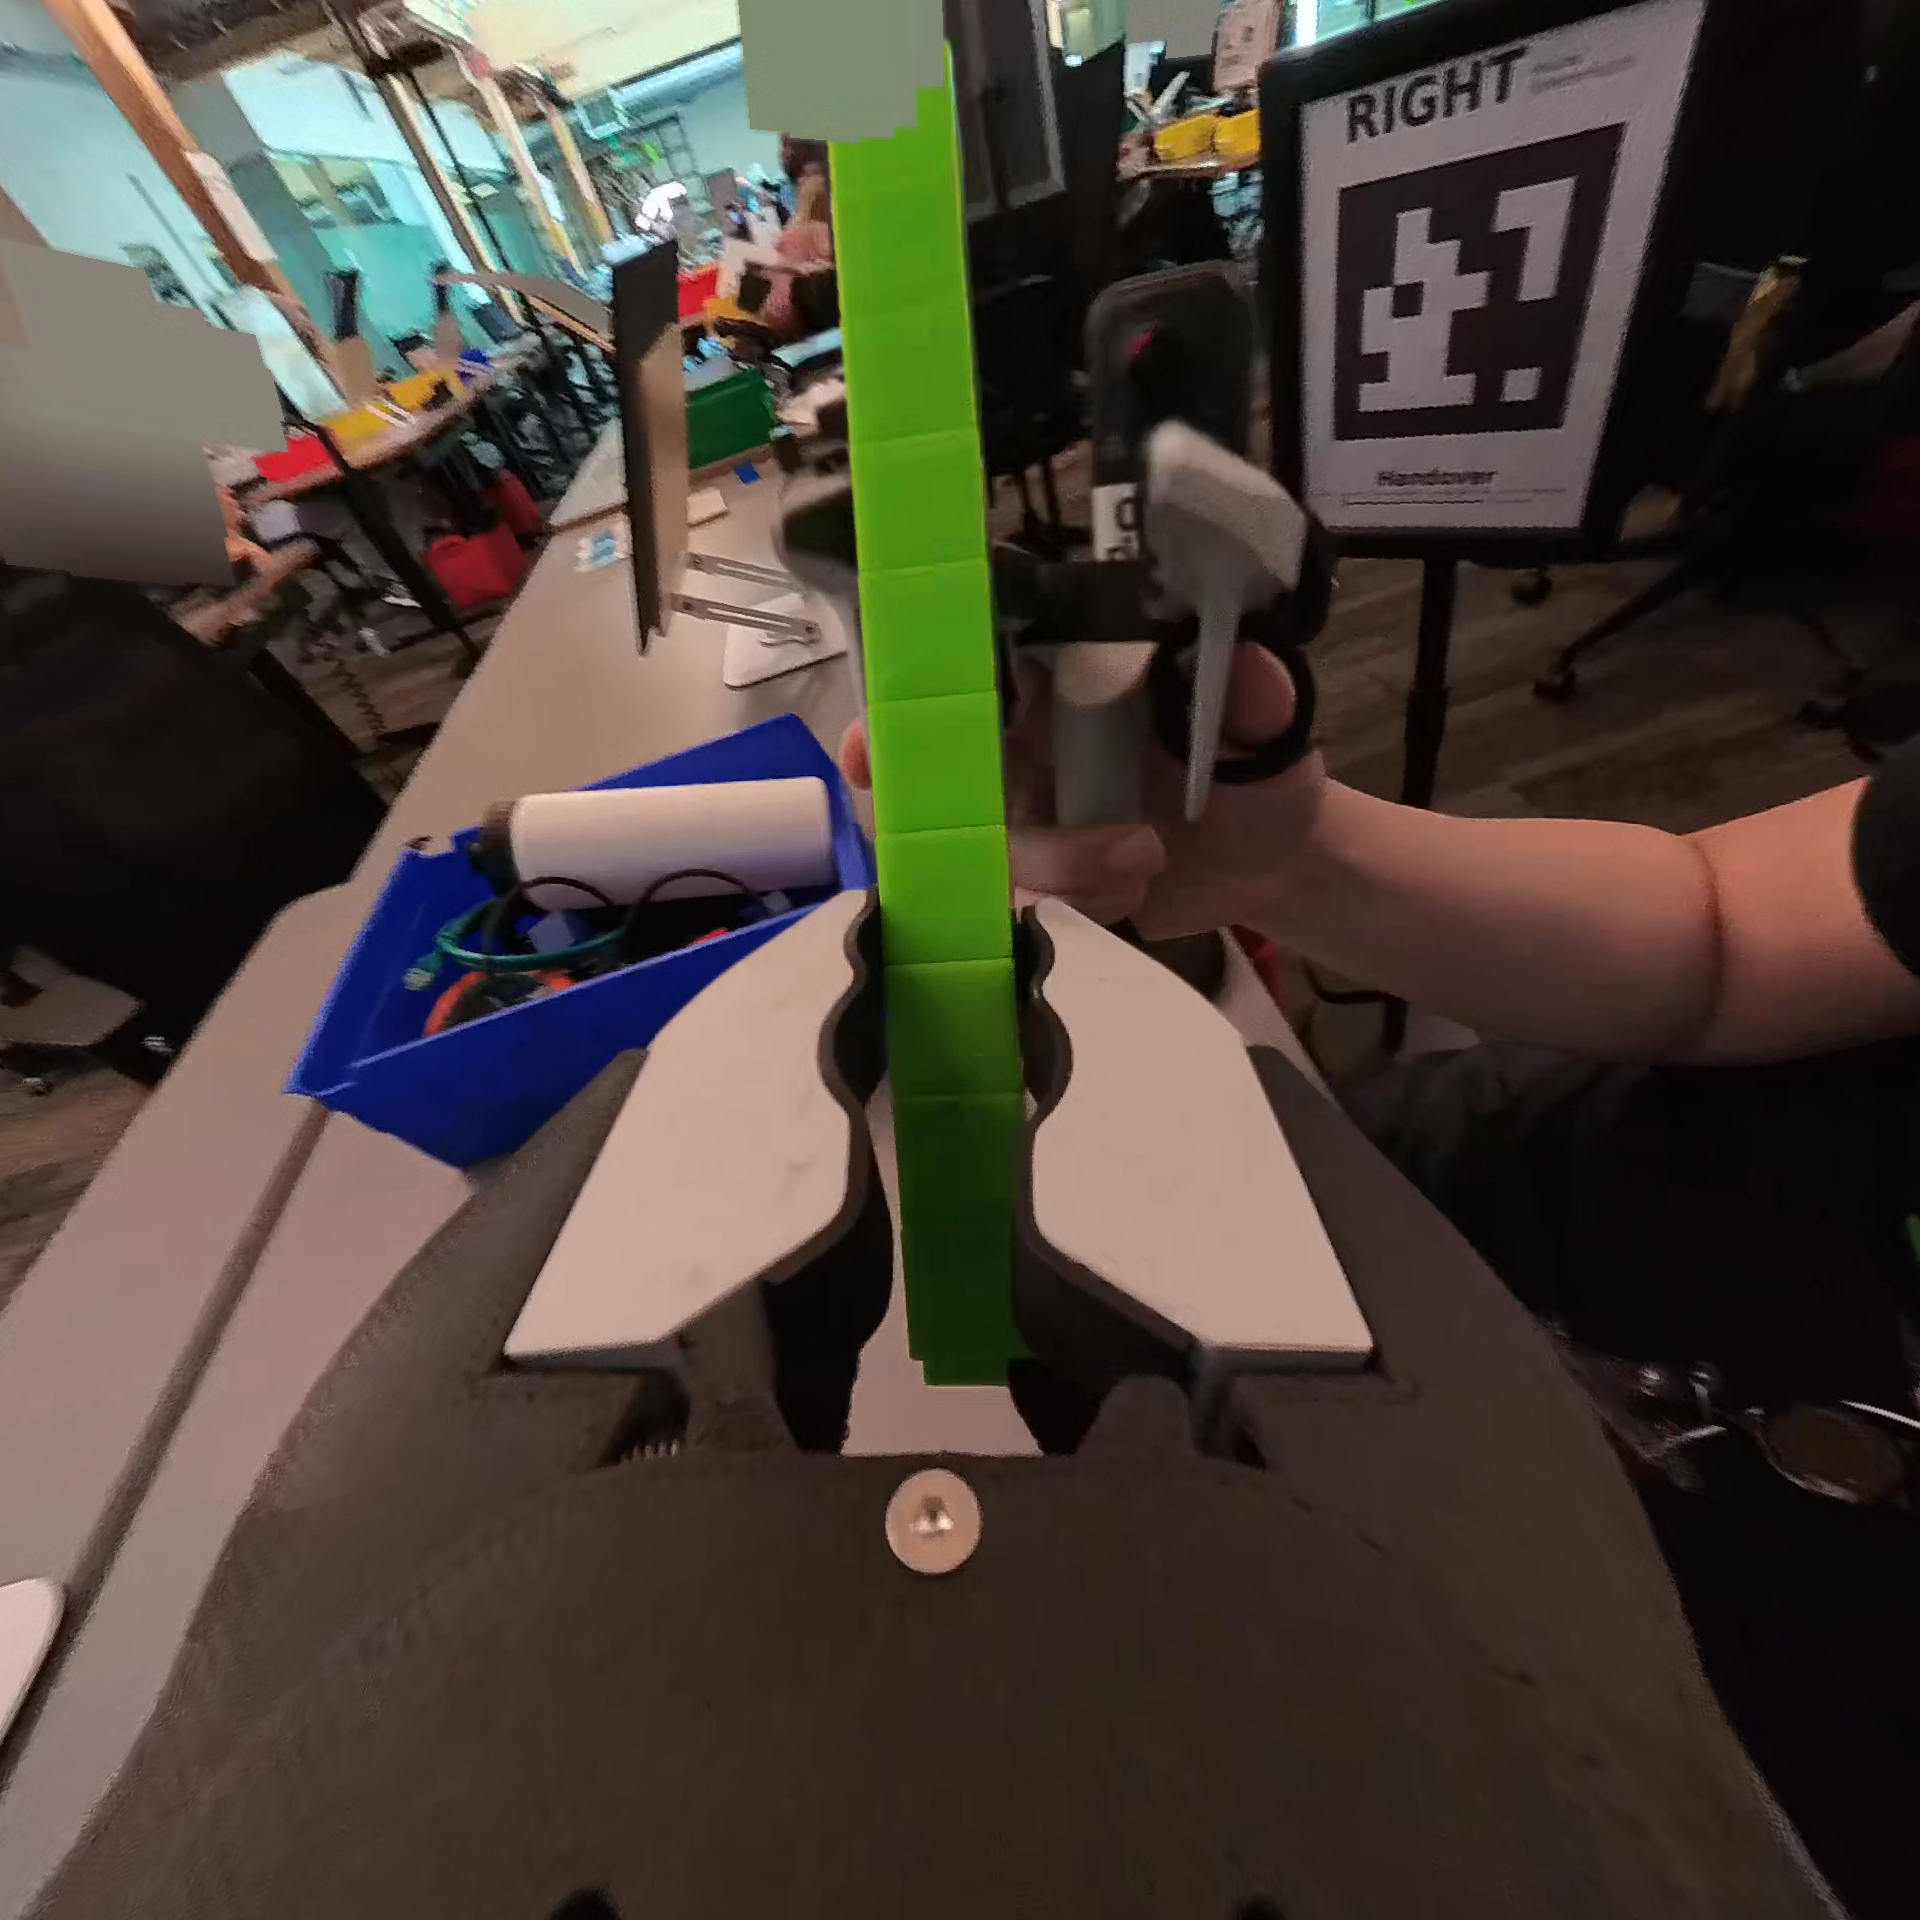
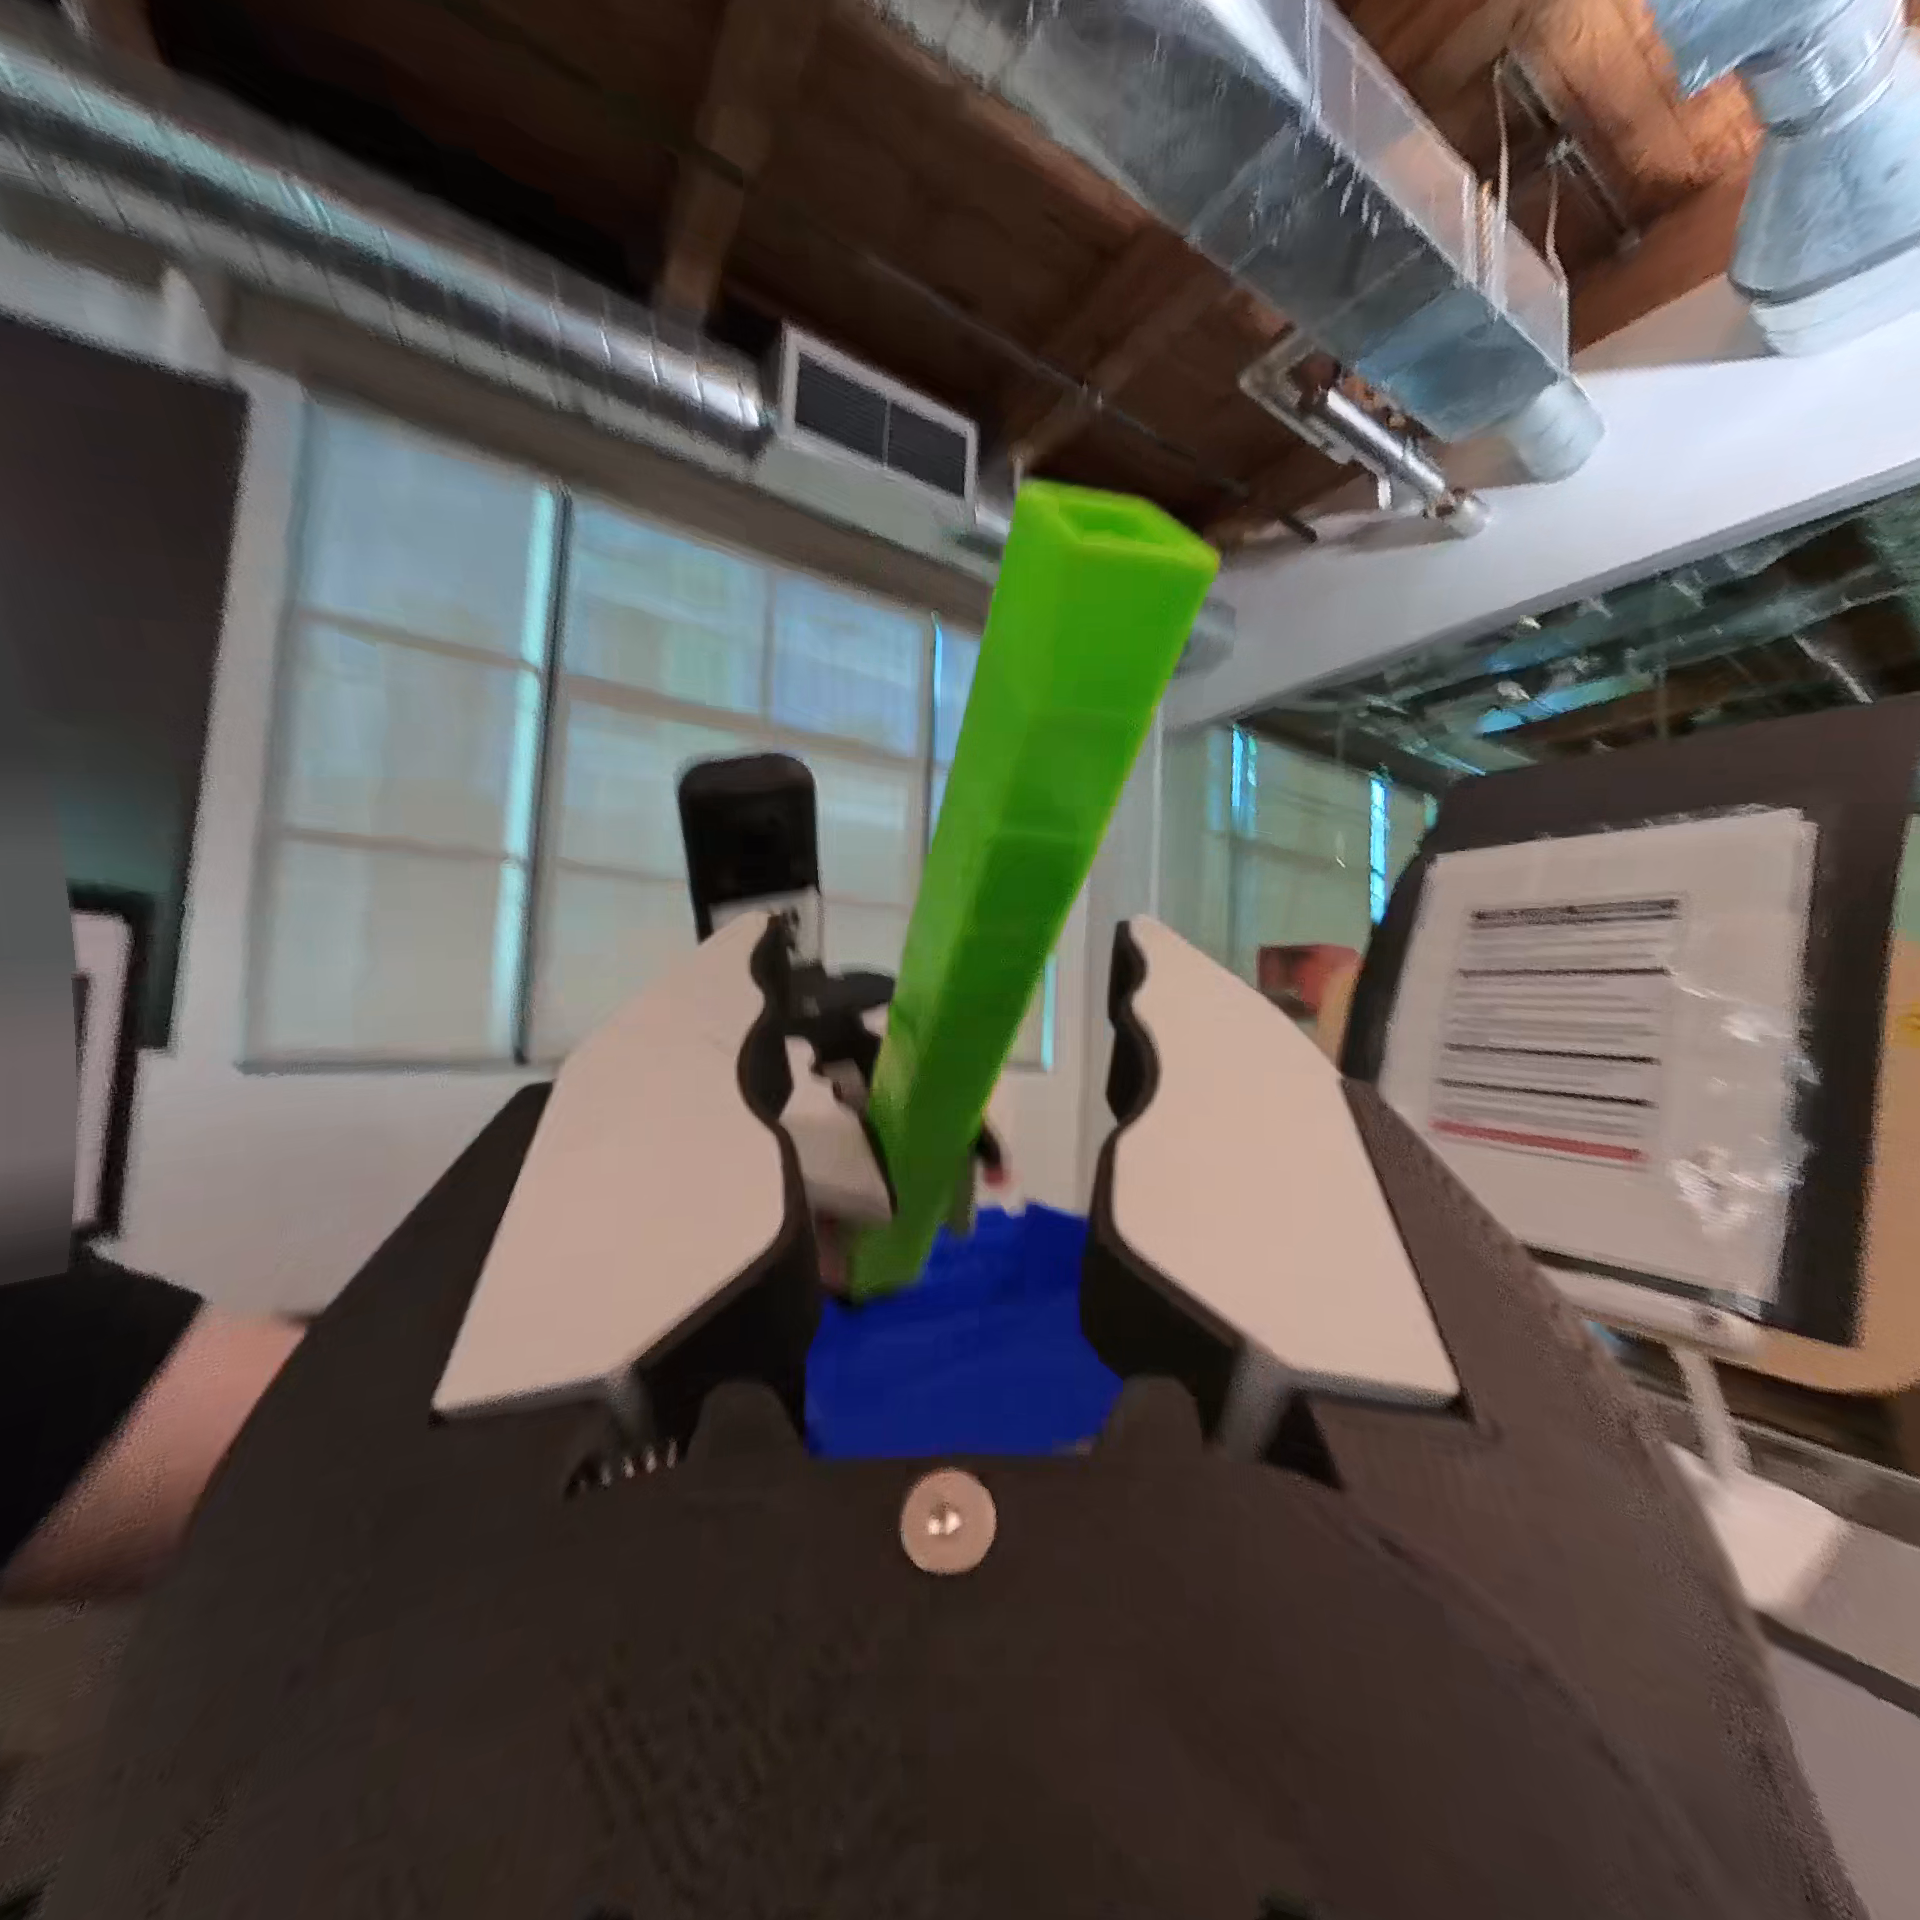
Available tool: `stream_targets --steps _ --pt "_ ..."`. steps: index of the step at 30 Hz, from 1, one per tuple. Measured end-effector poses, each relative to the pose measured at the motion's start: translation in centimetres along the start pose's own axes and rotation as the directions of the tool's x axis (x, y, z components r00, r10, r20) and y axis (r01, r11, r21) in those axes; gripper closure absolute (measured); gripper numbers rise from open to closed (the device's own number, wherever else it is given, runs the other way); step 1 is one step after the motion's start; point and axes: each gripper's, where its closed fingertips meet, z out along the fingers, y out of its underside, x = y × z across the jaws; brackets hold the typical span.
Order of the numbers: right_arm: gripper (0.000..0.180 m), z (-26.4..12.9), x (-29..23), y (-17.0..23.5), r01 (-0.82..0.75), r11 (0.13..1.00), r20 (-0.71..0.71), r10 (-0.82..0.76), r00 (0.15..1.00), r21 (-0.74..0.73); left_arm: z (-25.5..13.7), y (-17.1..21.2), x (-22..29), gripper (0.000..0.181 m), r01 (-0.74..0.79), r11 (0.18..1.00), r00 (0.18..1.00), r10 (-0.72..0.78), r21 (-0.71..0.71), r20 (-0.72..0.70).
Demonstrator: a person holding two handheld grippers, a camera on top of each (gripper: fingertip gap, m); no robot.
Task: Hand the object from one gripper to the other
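Between the pale, matte finger plates of the left gripper (image 1: 945, 925), at the middle of the left wrist view, stands a bright green bar (image 1: 930, 665): a long, square-sectioned plastic piece marked by faint cross seams like stacked cubes. Its lower part is pinched by the wavy black pads, both pressed against its sides, and it rises upright to the top of the frame. In the right wrist view the bar's far end shows a hollow square mouth with rounded corners. The right gripper (image 2: 945, 966) has its fingers spread wide, gripping nothing; the bar leans up through the gap without touching either plate. At lower left of the left view a glossy blue bin (image 1: 499, 1060) of cables sits near the edge of a smooth grey table (image 1: 208, 1195). Right of the bar, a hand (image 1: 1174, 831) holds the other gripper in free air.
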Motion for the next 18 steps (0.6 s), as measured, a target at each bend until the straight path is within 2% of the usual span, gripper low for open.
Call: stream_targets --steps 4,7,11,14,16,18 --pt "0.118 -2.0 0.4 2.1 0.168 0.966 -0.011 -0.173 0.985 -0.197 -1.8 0.7 -1.3 0.158 -0.142 0.985 0.986 0.149 -0.101 0.071" --pt "0.118 -3.8 0.7 2.2 0.306 0.895 0.016 -0.318 0.948 -0.326 -3.0 1.8 -2.6 0.158 -0.278 0.934 0.939 0.313 -0.226 0.141" --pt "0.117 -5.5 0.3 2.2 0.494 0.707 0.13 -0.504 0.854 -0.506 -3.1 3.0 -1.4 0.158 -0.42 0.855 0.887 0.458 -0.305 0.062" --pt "0.116 -6.1 -0.5 2.8 0.624 0.496 0.278 -0.603 0.748 -0.604 -2.3 3.4 -0.7 0.158 -0.479 0.812 0.854 0.519 -0.333 0.039" --pt "0.121 -6.2 -1.2 2.9 0.69 0.382 0.363 -0.64 0.678 -0.615 -2.0 4.0 -0.3 0.158 -0.525 0.771 0.822 0.569 -0.361 0.019" --pt "0.121 -6.0 -1.6 2.7 0.712 0.325 0.398 -0.651 0.646 -0.623 -1.7 4.4 0.1 0.158 -0.545 0.749 0.809 0.588 -0.377 -0.002"
